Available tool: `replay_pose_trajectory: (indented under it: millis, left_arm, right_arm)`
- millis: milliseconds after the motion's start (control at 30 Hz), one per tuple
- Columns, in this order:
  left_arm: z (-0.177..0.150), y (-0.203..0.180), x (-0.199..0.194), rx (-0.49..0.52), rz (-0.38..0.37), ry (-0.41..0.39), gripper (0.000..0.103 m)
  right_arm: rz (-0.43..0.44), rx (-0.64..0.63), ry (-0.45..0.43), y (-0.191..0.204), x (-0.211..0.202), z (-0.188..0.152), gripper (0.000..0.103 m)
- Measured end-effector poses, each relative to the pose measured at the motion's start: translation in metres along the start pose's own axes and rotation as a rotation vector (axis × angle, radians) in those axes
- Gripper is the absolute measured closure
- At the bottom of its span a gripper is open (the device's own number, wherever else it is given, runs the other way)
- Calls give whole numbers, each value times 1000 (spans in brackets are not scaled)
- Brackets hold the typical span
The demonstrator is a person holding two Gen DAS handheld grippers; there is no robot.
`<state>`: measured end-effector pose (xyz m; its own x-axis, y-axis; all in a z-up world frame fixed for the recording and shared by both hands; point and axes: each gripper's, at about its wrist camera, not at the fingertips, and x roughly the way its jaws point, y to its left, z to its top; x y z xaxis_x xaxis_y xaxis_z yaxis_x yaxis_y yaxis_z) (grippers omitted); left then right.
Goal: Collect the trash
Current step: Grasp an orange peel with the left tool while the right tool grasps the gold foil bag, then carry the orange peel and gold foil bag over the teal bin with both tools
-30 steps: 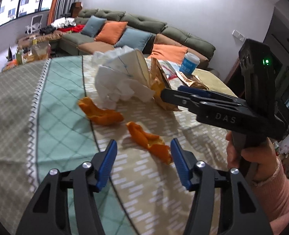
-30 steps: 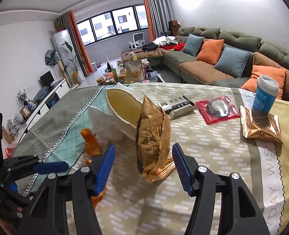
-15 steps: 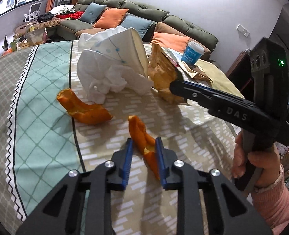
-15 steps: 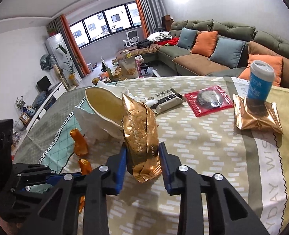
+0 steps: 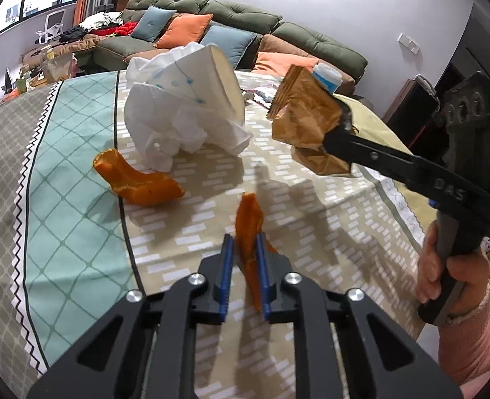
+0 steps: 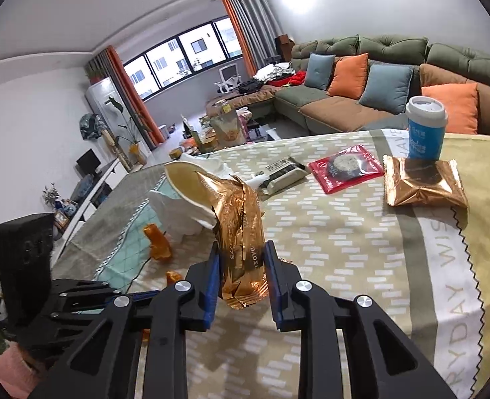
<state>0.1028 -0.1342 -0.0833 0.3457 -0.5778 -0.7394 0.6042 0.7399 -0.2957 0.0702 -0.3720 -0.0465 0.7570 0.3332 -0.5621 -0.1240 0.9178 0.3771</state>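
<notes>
A strip of orange peel [image 5: 249,219] stands between the blue pads of my left gripper [image 5: 244,237], whose jaws are closing and press on it just above the patterned tablecloth [image 5: 78,232]. My right gripper [image 6: 242,247] is closing too, its pads squeezing a crumpled gold snack wrapper [image 6: 241,219]. In the left wrist view the gold snack wrapper [image 5: 305,113] sticks out of the right gripper [image 5: 331,139] at the right. A second orange peel [image 5: 138,183] lies loose on the cloth to the left. Behind it sits a heap of white tissue with a tipped paper cup [image 5: 185,113].
At the table's far right stand a blue-and-white cup [image 6: 426,129], a sealed gold packet [image 6: 421,183], a red packet [image 6: 344,166] and a dark packet [image 6: 283,173]. A hand in a pink sleeve [image 5: 451,276] holds the right gripper. A sofa with cushions runs behind the table.
Both grippers went from wide open to clamped: the left onto the near orange peel, the right onto the gold wrapper. The wrapper has since shifted right, away from the tissue heap.
</notes>
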Motion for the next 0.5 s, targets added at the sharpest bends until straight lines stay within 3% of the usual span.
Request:
replay_pose_trajectory:
  millis: [500]
  left_arm:
    - [-7, -9, -10, 34, 5, -21, 93]
  right_arm:
    - [66, -18, -22, 17, -9, -1, 77]
